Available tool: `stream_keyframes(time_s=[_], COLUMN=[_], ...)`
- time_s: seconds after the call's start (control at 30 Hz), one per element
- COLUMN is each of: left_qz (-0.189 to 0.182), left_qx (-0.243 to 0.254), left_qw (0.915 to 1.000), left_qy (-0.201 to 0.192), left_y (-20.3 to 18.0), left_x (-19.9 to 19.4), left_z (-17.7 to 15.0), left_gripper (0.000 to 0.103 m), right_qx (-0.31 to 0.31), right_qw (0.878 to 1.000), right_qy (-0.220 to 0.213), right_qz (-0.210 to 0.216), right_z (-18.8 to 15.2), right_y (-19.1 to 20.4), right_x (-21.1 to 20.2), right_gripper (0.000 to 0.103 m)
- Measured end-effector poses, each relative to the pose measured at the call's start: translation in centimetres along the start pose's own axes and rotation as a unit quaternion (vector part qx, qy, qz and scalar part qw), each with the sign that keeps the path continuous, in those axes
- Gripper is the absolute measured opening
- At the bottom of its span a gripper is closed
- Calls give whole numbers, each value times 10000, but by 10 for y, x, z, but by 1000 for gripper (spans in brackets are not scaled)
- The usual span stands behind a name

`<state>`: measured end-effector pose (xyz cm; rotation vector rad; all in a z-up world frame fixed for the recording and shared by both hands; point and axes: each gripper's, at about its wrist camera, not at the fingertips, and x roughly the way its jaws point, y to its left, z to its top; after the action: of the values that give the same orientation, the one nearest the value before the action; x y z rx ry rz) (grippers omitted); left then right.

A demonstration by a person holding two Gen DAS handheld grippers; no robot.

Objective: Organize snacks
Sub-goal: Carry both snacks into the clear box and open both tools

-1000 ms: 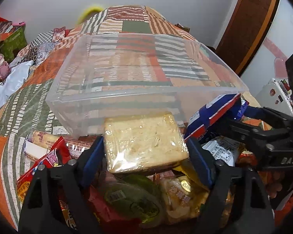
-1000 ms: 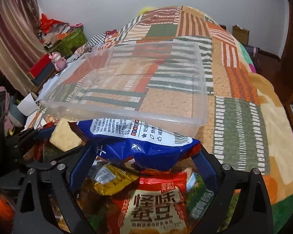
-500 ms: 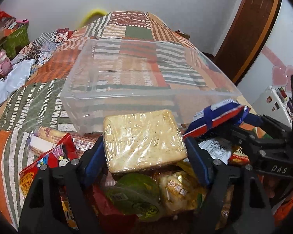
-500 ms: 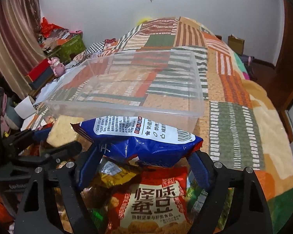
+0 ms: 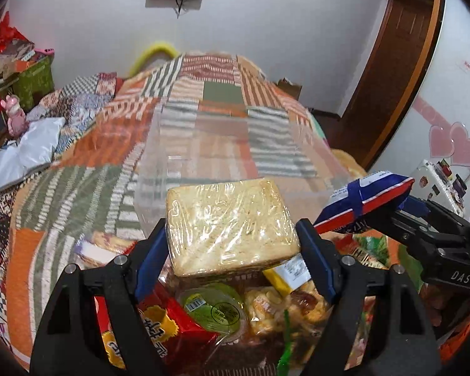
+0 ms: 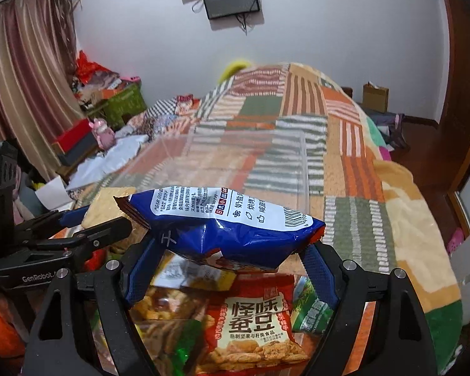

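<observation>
My left gripper (image 5: 232,238) is shut on a clear-wrapped pale cracker pack (image 5: 228,225) and holds it above the snack pile. My right gripper (image 6: 232,250) is shut on a blue and white snack bag (image 6: 232,222), which also shows in the left wrist view (image 5: 366,197). A clear plastic bin (image 5: 228,156) stands on the patchwork bed just beyond both packs; it also shows in the right wrist view (image 6: 244,169). Below the grippers lies a pile of snacks, with a red nut bag (image 6: 250,319) and a green lidded cup (image 5: 213,307).
The patchwork quilt (image 6: 354,169) covers the bed beyond and right of the bin. Clutter, boxes and a pink toy (image 6: 101,131) stand at the left by the curtain. A wooden door (image 5: 401,62) is at the right.
Both grippers have risen with their packs and tilted up. The bin now sits lower and farther in both views, and more wall shows.
</observation>
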<state>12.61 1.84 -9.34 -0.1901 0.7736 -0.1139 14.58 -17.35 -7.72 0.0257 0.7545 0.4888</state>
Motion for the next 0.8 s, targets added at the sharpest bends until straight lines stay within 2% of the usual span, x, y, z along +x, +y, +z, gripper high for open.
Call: stream_keyframes(time_s=[0.13, 0.43, 0.7, 0.8], left_qz=[-131, -5, 204, 285], left_qx=[-6, 75, 208, 233], left_qw=[9999, 9998, 9996, 9992], left_qy=[-38, -199, -28, 154], left_y=[-1, -5, -1, 3], left_x=[-5, -2, 22, 38], left_z=[13, 48, 70, 73], left_gripper=[79, 79, 79, 79], right_qx=[8, -49, -97, -115], right_qw=[9999, 9991, 9996, 9998], right_qy=[-160, -409, -240, -96], right_qz=[59, -121, -151, -158], right_z=[9, 31, 46, 48], right_y=[0, -7, -12, -14], right_x=[-7, -5, 19, 33], right_gripper=[81, 81, 81, 81])
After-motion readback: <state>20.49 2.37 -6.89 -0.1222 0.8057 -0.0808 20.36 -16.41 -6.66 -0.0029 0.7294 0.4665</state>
